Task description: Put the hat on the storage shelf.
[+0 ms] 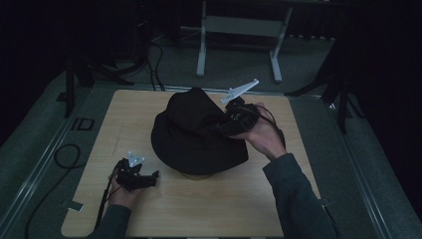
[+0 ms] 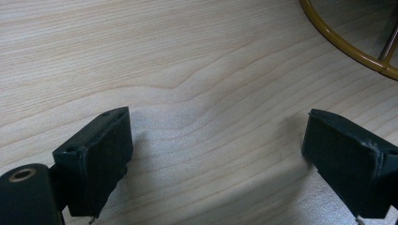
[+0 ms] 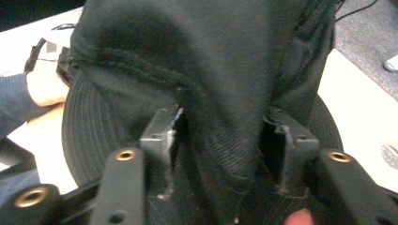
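A black hat (image 1: 196, 134) sits near the middle of the wooden bench (image 1: 209, 209), its wide brim flat on the wood and its soft crown pushed up and leaning toward the far right. The right gripper (image 1: 226, 119), held in the person's right hand (image 1: 263, 137), reaches in from the right side and meets the crown about halfway up; its grey plate (image 1: 241, 91) sticks up and away above the hat. In the right gripper view the two black jaws stand on either side of a thick fold of the crown's fabric (image 3: 225, 117), pressed against it, so this gripper is clamped on the hat, with the stitched brim (image 3: 84, 126) spreading out below and to the left. The left gripper (image 1: 149, 178) lies low on the bench at the near left, just off the brim's edge and apart from it, held by the left hand (image 1: 122, 194). In the left gripper view its jaws stand wide apart with bare wood (image 2: 211, 117) between them, holding nothing. At the top right of that view a curved yellow-brown ring (image 2: 345, 44) crosses the corner, with a thin rod (image 2: 389, 44) meeting it; what it belongs to cannot be told. A black cable (image 1: 64, 157) loops on the grey floor beside the bench's left edge.
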